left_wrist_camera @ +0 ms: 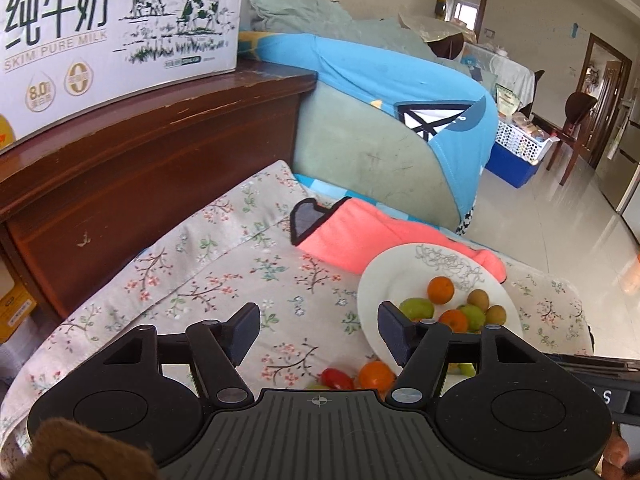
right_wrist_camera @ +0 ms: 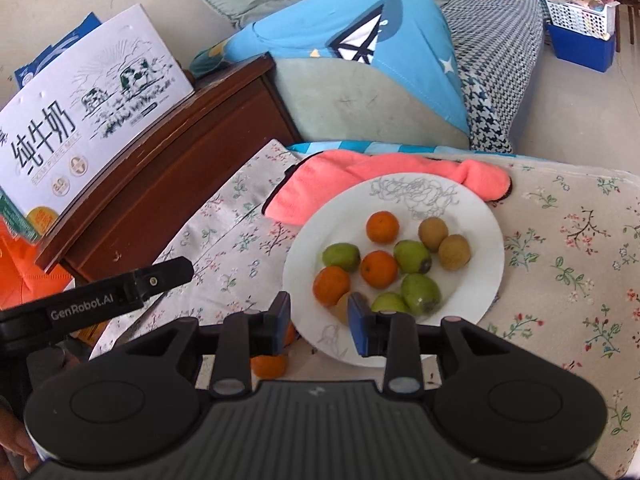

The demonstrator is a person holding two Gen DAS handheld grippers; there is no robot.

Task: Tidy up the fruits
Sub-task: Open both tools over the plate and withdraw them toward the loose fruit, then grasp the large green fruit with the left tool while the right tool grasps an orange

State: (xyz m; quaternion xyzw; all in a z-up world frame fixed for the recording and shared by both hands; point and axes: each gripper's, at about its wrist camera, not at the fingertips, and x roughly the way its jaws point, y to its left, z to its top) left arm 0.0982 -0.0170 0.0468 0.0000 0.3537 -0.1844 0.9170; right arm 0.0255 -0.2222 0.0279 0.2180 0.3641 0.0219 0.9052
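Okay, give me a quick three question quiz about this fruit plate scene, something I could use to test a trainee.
1. True or false: the left gripper is clamped on a fruit.
2. What lies under the far rim of the white plate? A) a pink towel B) a newspaper C) a wooden tray
3. Fill in: in the left wrist view, a small red tomato and an orange fruit lie on the floral ____, off the plate.

Key:
1. False. Its jaws stand apart with nothing between them.
2. A, the pink towel.
3. Cloth: the floral cloth.
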